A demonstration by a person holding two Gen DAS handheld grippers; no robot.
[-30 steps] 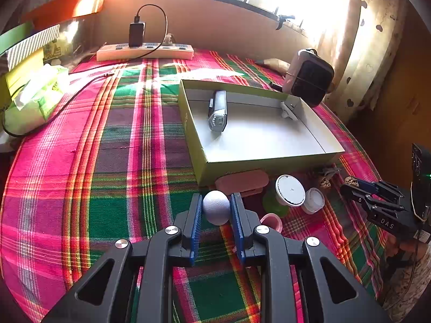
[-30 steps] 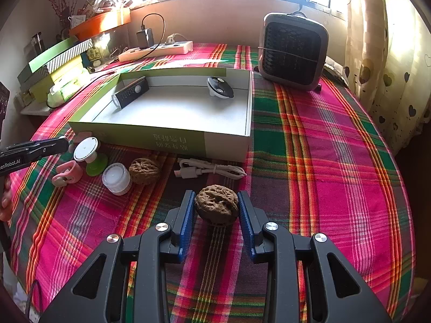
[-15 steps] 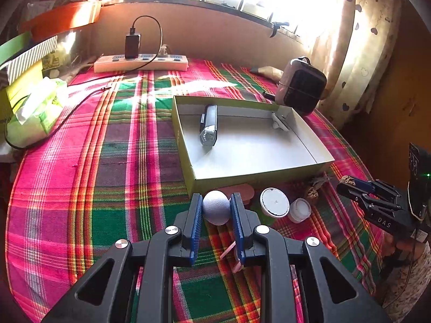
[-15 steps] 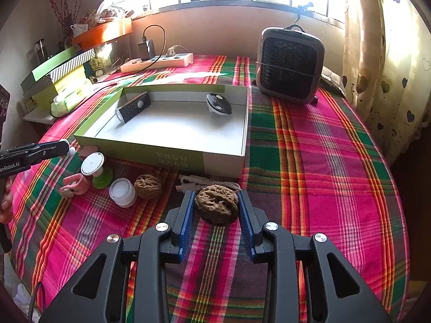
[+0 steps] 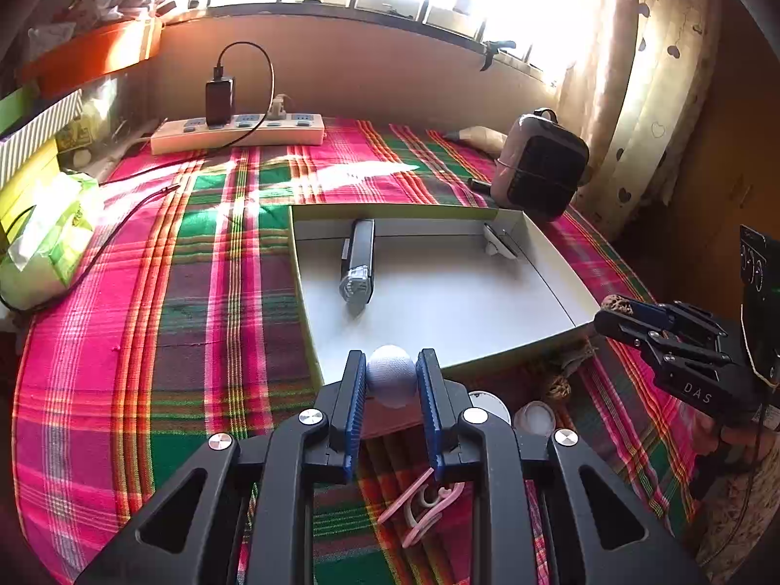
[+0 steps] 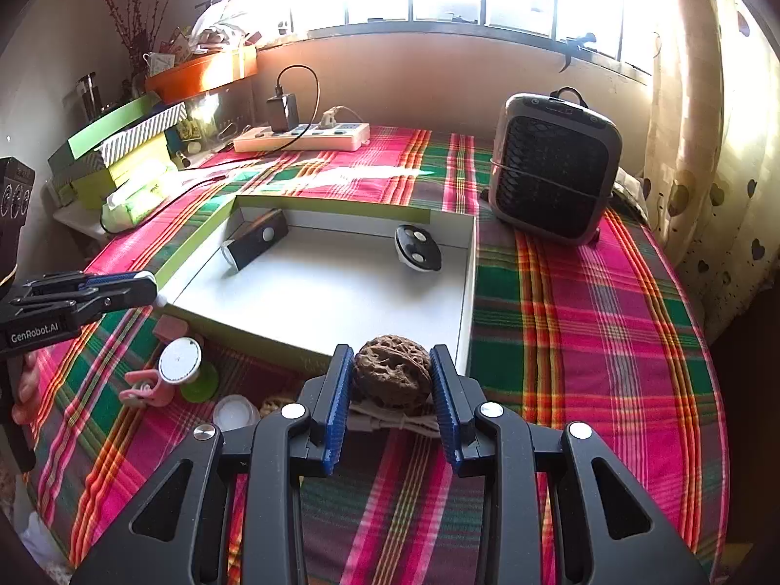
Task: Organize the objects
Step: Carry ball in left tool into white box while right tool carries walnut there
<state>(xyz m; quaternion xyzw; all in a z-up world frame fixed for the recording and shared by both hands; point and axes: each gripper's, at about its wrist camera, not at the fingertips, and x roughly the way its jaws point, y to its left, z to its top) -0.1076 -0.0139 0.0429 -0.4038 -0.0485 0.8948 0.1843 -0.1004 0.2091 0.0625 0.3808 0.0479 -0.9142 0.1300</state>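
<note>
While our left gripper [image 5: 391,380] clamps the white ball [image 5: 390,374] and our right gripper [image 6: 391,380] clamps the walnut [image 6: 392,376], the box [image 6: 468,292] lies at 12 o'clock of both, near wall just ahead, left nearer.

Home room: plaid tablecloth [image 6: 585,302], heart-print curtains [image 6: 707,185].

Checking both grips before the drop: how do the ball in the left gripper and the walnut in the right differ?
The ball is pale grey and smooth; the walnut is brown and deeply wrinkled. The ball is round, the walnut lumpier and wider between its pads. Both are clamped near the fingertips, just short of the box.
</note>
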